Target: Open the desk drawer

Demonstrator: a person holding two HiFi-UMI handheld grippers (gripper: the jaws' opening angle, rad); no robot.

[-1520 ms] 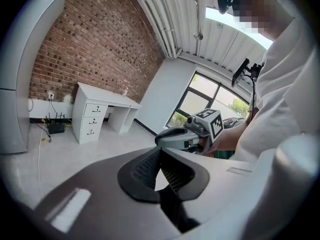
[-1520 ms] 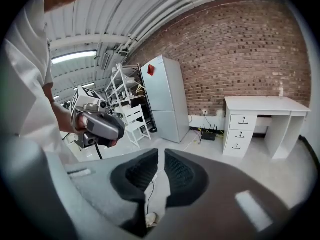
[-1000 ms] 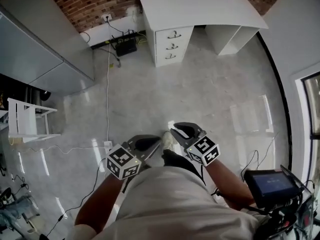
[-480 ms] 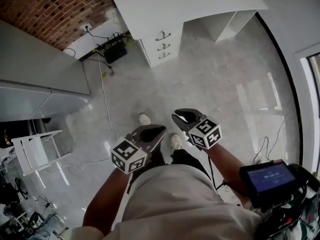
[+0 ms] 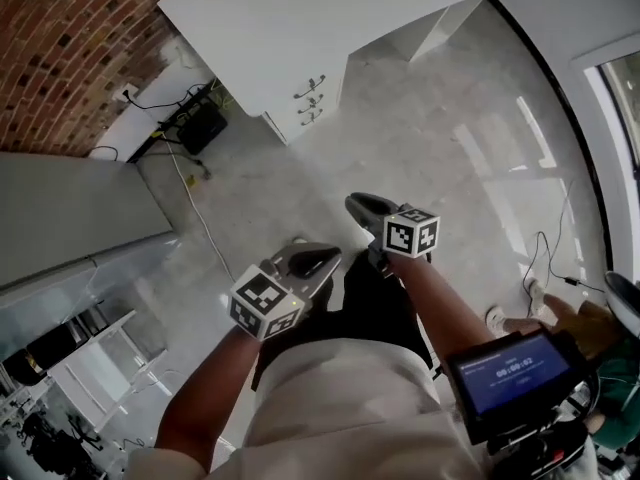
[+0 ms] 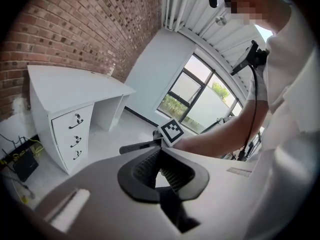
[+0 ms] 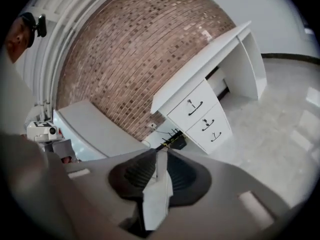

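- A view from above of a person standing on a pale, glossy floor, holding one gripper in each hand out in front.
- The white desk sits at the top centre of the frame against a brick wall. Its stack of three drawers is all pushed in, each with a small curved handle.
- The left gripper, at centre left, has its jaws pressed together with nothing between them.
- The right gripper, just right of centre, is likewise clenched and empty.
- Both grippers are well apart from the desk, so the task looks to be at the approach step, with no drawer touched yet.
- The next move probably calls for walking closer, spreading one pair of jaws, closing them on a handle (the top one is the likeliest) and pulling straight outward.
- Writing: the cubes on the grippers carry only black-and-white square patterns. A small blue screen at the lower right shows digits too blurred to read.
- A black box with cables lies on the floor to the left of the desk.
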